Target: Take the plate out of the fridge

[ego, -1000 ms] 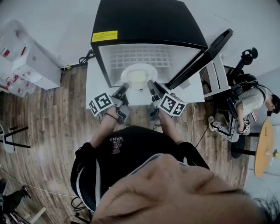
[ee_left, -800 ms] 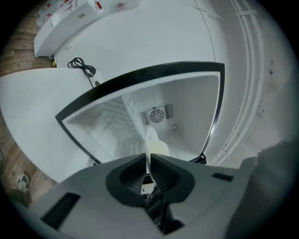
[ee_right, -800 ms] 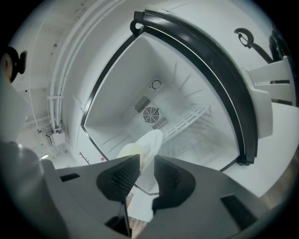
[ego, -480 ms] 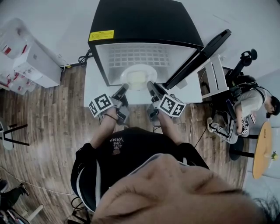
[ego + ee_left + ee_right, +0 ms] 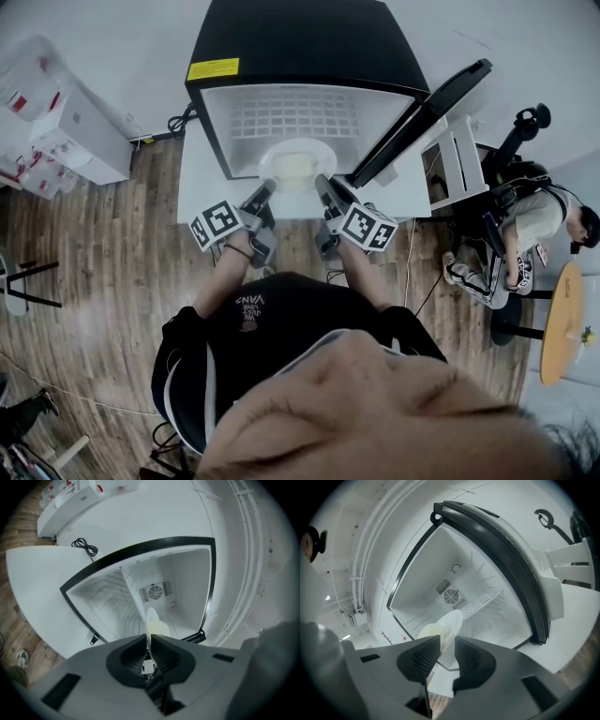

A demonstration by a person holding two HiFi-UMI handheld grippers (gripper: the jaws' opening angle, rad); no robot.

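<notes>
A white plate (image 5: 297, 164) with something pale yellow on it is held level at the mouth of the open black fridge (image 5: 309, 56). My left gripper (image 5: 270, 186) is shut on the plate's left rim and my right gripper (image 5: 322, 180) on its right rim. In the left gripper view the plate (image 5: 154, 624) stands edge-on, pinched between the nearly closed jaws of that gripper (image 5: 149, 641). The right gripper view has the plate (image 5: 449, 623) running between the wider-set jaws of that gripper (image 5: 446, 645), the left pad against it.
The fridge door (image 5: 422, 112) swings open to the right. The fridge stands on a white table (image 5: 202, 178). Inside are a wire shelf (image 5: 291, 117) and a fan grille (image 5: 155, 592). White boxes (image 5: 66, 122) stand left; a seated person (image 5: 534, 225) and a round table (image 5: 562, 319) are right.
Both grippers and the plate have drawn slightly back from the fridge opening toward the person. Both grips look unchanged.
</notes>
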